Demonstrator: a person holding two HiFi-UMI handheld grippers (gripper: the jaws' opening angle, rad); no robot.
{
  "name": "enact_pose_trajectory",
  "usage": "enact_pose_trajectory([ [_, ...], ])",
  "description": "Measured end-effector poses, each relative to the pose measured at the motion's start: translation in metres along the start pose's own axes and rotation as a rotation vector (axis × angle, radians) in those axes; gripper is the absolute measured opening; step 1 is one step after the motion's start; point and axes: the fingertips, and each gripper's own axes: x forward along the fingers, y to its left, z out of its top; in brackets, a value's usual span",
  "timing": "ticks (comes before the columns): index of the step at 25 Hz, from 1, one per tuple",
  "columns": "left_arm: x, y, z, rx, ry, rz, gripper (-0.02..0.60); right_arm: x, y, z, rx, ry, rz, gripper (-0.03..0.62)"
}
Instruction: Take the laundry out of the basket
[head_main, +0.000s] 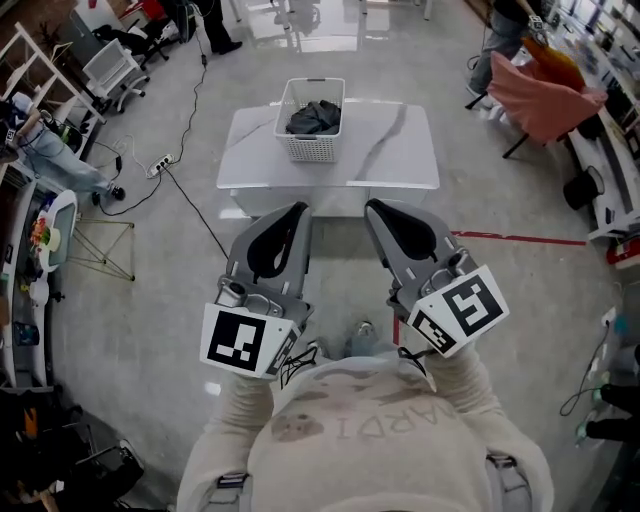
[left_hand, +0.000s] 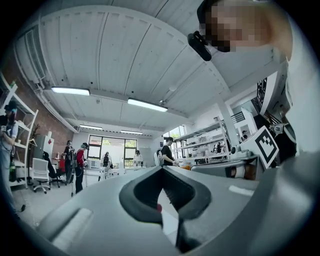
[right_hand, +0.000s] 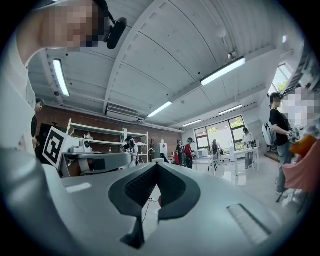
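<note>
A white slatted laundry basket (head_main: 312, 146) stands on a white table (head_main: 400, 150) ahead of me in the head view. Dark grey laundry (head_main: 315, 117) lies bunched inside it. My left gripper (head_main: 298, 210) and right gripper (head_main: 372, 206) are held side by side close to my chest, well short of the table. In the left gripper view, the left gripper (left_hand: 161, 168) has its tips meeting with nothing between them. The right gripper (right_hand: 156, 164) looks the same in its own view. Both gripper views look up and across the room and show no basket.
A black cable and a power strip (head_main: 160, 165) run over the floor left of the table. A red tape line (head_main: 520, 238) marks the floor at the right. A chair draped in pink cloth (head_main: 545, 95) stands far right, and shelves and a rack (head_main: 100, 240) line the left.
</note>
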Motion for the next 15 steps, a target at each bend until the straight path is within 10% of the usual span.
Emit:
enact_pose_trajectory([
  [15,-0.071,0.020,0.003,-0.018,0.060,-0.150,0.000,0.018,0.086,0.012,-0.024,-0.014,0.008,0.026],
])
